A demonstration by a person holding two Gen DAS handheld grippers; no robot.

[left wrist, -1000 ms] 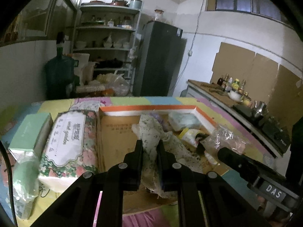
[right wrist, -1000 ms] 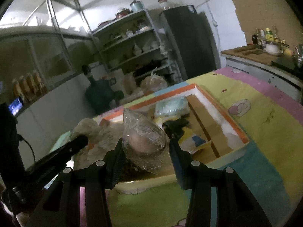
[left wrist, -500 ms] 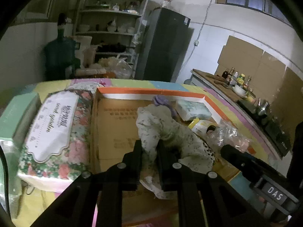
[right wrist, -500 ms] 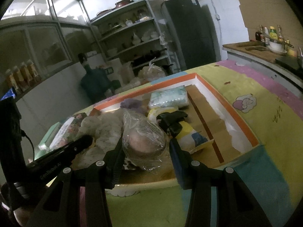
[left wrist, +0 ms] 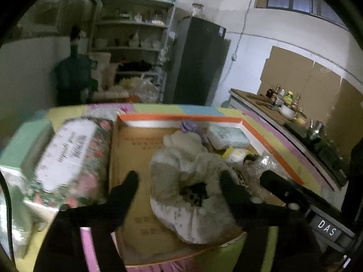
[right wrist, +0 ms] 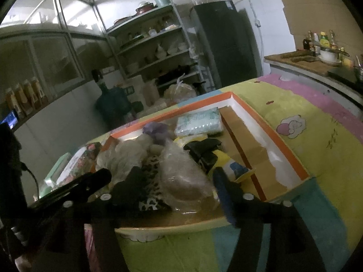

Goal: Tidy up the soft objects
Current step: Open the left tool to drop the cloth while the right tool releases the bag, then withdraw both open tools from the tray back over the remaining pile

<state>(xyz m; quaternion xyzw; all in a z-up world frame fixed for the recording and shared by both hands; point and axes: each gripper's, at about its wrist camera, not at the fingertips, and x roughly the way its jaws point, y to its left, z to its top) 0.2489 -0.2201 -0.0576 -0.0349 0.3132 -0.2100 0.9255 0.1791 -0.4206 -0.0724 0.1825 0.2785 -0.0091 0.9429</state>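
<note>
A shallow cardboard tray with an orange and white rim (left wrist: 188, 119) (right wrist: 281, 133) lies on the table. A bunched pale floral cloth (left wrist: 188, 181) (right wrist: 127, 154) lies in its near part. My left gripper (left wrist: 179, 187) is open, its fingers on either side of the cloth. A clear plastic bag with a brownish round thing inside (right wrist: 183, 179) lies next to the cloth. My right gripper (right wrist: 174, 185) is open, its fingers on either side of the bag. A light blue tissue pack (right wrist: 199, 122), a purple cloth (right wrist: 156, 131) and a yellow packet (right wrist: 224, 158) lie farther back in the tray.
A large floral tissue package (left wrist: 70, 154) and a green box (left wrist: 25, 145) lie left of the tray. The table has a pastel patchwork cover (right wrist: 317, 140). Behind stand shelves (left wrist: 133, 36), a dark fridge (left wrist: 197, 61) and a counter with bottles (left wrist: 283, 104).
Both grippers have opened. The left let go of the floral cloth, which now lies bunched in the tray. The right let go of the plastic bag, which now rests in the tray.
</note>
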